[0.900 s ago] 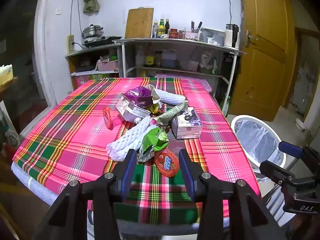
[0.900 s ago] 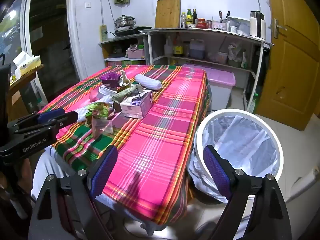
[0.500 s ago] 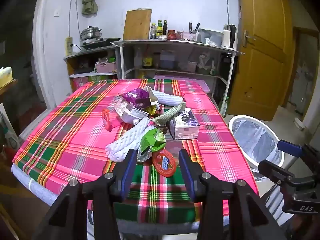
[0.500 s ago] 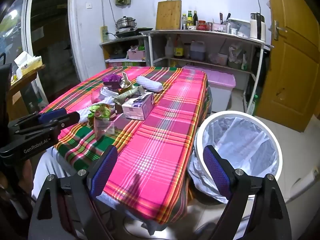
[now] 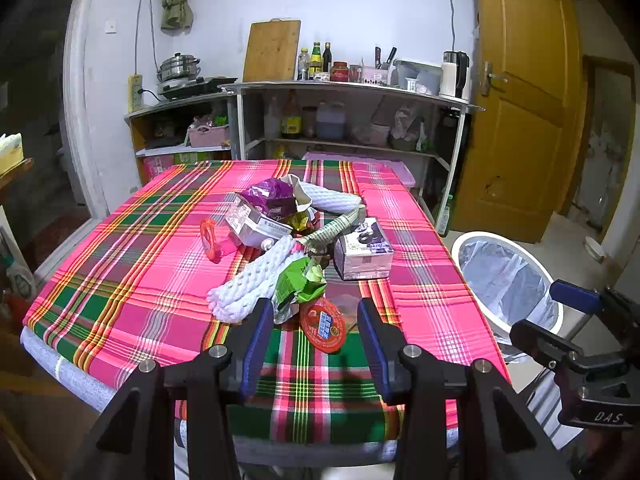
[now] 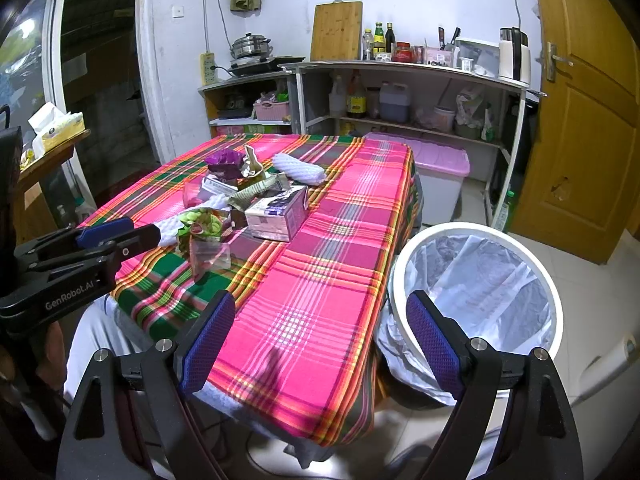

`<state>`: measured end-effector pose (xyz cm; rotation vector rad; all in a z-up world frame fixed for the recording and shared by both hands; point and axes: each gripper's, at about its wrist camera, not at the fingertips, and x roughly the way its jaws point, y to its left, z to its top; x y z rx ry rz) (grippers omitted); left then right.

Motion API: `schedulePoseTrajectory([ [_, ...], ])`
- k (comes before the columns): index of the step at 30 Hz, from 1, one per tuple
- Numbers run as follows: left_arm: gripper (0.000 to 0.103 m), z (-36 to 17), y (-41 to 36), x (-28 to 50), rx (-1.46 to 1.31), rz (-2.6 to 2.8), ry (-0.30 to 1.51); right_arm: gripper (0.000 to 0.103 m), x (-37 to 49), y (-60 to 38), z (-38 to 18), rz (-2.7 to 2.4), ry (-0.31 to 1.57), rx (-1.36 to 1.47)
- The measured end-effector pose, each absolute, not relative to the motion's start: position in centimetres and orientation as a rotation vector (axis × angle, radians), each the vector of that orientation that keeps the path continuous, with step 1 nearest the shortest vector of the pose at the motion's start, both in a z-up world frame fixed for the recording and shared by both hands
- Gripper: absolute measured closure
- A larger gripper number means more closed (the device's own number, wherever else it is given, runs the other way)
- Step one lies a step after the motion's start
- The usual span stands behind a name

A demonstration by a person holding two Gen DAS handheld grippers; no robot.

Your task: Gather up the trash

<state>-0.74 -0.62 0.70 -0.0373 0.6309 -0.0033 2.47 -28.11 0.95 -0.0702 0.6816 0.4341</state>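
A pile of trash lies mid-table on the pink plaid cloth (image 5: 132, 264): white foam nets (image 5: 256, 280), a green wrapper (image 5: 300, 284), a purple-and-white carton (image 5: 362, 254), a purple wrapper (image 5: 272, 196) and a clear cup with a red lid (image 5: 322, 326). My left gripper (image 5: 312, 320) is open at the near table edge. The red-lidded cup shows just ahead between its fingers, untouched. My right gripper (image 6: 320, 320) is wide open and empty, over the table's right corner beside the white bin (image 6: 480, 280).
The lined bin (image 5: 506, 280) stands on the floor right of the table. A pink-lidded storage box (image 6: 436, 160) and metal shelves (image 6: 400, 72) with bottles are behind the table. A wooden door (image 6: 580, 120) is at right. A side table with tissues (image 6: 52, 128) stands left.
Both views have shifted only slightly. The trash pile sits where it was, and neither gripper has taken hold of anything.
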Motion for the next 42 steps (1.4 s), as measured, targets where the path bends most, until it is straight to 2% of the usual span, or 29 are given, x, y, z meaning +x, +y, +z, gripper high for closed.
schedulePoseTrajectory([
  [42,0.06,0.7,-1.21,-0.79,-0.044,-0.012,0.635,0.015,2.22,-28.18,1.37,0.431,0.676,-0.074],
])
